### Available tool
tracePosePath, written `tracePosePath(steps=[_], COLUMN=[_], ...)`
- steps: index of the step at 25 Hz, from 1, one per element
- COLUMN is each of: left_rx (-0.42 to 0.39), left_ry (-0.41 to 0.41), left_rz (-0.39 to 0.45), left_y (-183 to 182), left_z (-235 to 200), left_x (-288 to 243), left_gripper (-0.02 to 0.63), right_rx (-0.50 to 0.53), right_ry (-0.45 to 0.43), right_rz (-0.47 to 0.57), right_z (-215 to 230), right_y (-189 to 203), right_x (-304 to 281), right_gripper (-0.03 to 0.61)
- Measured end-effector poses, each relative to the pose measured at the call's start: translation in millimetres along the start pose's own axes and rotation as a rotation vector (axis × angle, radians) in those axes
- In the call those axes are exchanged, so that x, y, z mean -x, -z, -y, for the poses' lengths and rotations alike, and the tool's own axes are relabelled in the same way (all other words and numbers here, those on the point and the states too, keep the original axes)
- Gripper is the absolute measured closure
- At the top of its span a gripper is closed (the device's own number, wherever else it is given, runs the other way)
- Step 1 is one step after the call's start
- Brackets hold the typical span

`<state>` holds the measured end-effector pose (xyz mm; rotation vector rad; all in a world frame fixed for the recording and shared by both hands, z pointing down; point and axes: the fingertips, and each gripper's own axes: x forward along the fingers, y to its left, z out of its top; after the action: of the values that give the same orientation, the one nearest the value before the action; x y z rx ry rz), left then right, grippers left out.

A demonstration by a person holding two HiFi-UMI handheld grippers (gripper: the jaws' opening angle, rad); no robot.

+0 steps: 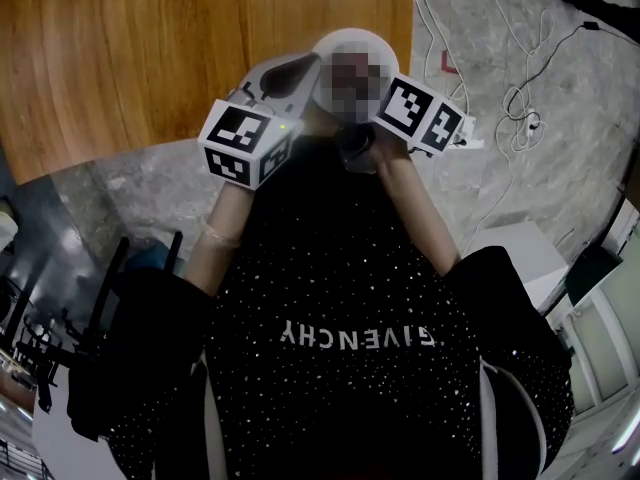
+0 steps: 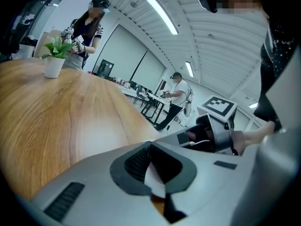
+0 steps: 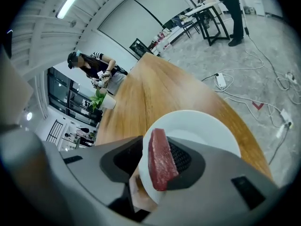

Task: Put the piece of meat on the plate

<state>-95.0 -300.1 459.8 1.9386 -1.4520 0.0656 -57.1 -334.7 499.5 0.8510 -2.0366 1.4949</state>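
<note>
Two dark pads of the right gripper (image 3: pixel 157 160) stand spread a little wider than the dark red slab of meat (image 3: pixel 162 166) between them. The meat leans on the pad at picture right, and a strip of white shows between it and the other pad. It stands on edge over the near rim of the round white plate (image 3: pixel 207 131), which sits by the edge of the brown wooden table (image 3: pixel 150 88). Contact with the plate I cannot tell.

From the left gripper view, the left gripper (image 2: pixel 150 147) has its jaws pressed together at the tips, over the wood.

From the head view, both grippers meet at the plate.
</note>
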Motion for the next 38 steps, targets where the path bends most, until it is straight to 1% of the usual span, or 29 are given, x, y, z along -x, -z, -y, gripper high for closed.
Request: tracePosePath(steps=[2, 7, 11, 20, 25, 27, 28, 31, 33, 34, 35, 36, 38], left_rx=[0.001, -0.01, -0.021, -0.026, -0.046, -0.059, -0.065, -0.074, -0.08, -0.086, -0.095, -0.103, -0.111], left_ry=[0.008, 0.028, 0.039, 0.049, 0.06, 0.066, 0.07, 0.089, 0.093, 0.094, 0.095, 0.098, 0.1], left_rz=[0.001, -0.001, -0.006, -0.015, -0.023, -0.022, -0.02, -0.019, -0.029, -0.036, -0.043, -0.049, -0.064], left_y=[0, -5, -6, 0, 0, -3, -5, -8, -7, -6, -5, -3, 1], left_z=[2, 7, 16, 31, 41, 46, 48, 54, 57, 57, 58, 59, 58], left_x=[-3, -6, -2, -16, -18, -20, -20, -19, -19, -18, -18, -17, -18], left_gripper=[0.604, 0.604, 0.604, 0.604, 0.604, 0.604, 0.604, 0.604, 0.604, 0.604, 0.604, 0.604, 0.604], right_rx=[0.001, -0.007, 0.002, -0.022, -0.041, -0.049, -0.051, -0.034, -0.009, 0.006, 0.028, 0.062, 0.169], right_ry=[0.006, 0.017, 0.025, 0.054, 0.056, 0.034, 0.007, -0.129, -0.182, -0.188, -0.188, -0.189, -0.189], right_rz=[-0.008, 0.011, -0.002, 0.038, 0.097, 0.141, 0.169, 0.237, 0.247, 0.253, 0.266, 0.281, 0.284], right_z=[1, -1, -5, 26, 33, 34, 32, 23, 22, 22, 23, 23, 19], right_y=[-1, -6, 0, -3, -14, -22, -26, -34, -33, -32, -30, -28, -20], right_x=[2, 11, 21, 43, 59, 69, 74, 91, 99, 102, 106, 109, 112], right_gripper=[0.43, 0.381, 0.339, 0.319, 0.319, 0.319, 0.319, 0.321, 0.322, 0.332, 0.437, 0.568, 0.569])
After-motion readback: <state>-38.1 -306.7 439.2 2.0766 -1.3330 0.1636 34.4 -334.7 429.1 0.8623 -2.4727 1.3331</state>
